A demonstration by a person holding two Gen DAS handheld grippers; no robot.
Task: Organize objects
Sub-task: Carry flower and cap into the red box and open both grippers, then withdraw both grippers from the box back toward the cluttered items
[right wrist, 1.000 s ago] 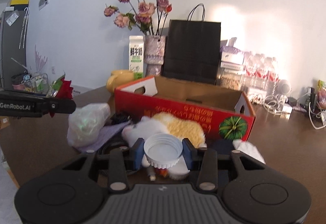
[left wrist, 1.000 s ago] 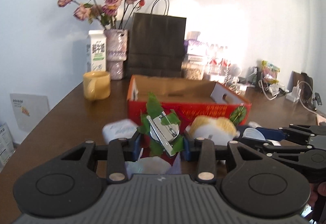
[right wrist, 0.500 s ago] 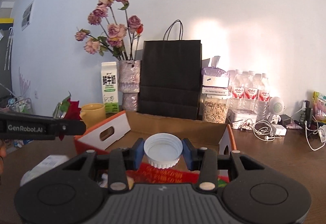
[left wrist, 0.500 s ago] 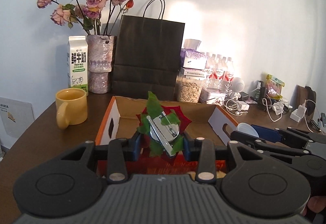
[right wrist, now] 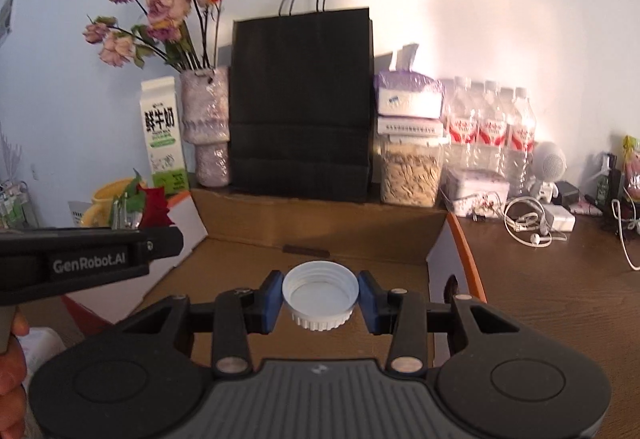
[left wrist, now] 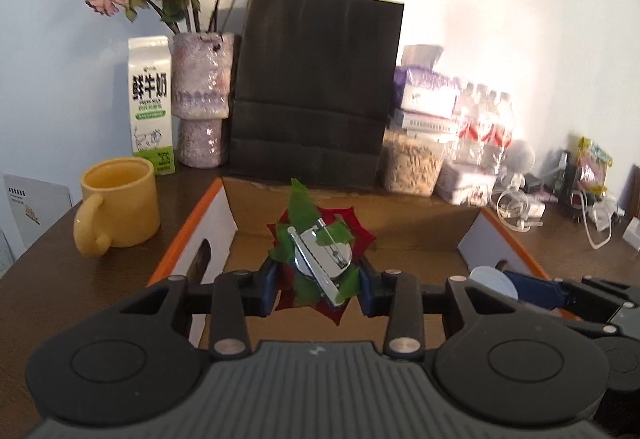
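Fingers (right wrist: pixel 269 303) pinch cap (right wrist: pixel 320 297); apparently flower clip (left wrist: pixel 320 263).

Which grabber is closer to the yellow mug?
The left one. The left gripper, holding a red flower clip, sits over the cardboard box by the yellow mug. The right gripper, holding a white cap, is farther right.

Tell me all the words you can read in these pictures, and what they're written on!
"GenRobot.AI" on the side of the left gripper, seen from the right wrist view.
"鲜牛奶" in big black characters on the milk carton; the small green print below is too small to read.
Labels on the water bottles and stacked boxes: too blurred to read.
The right gripper and white cap show no writing.
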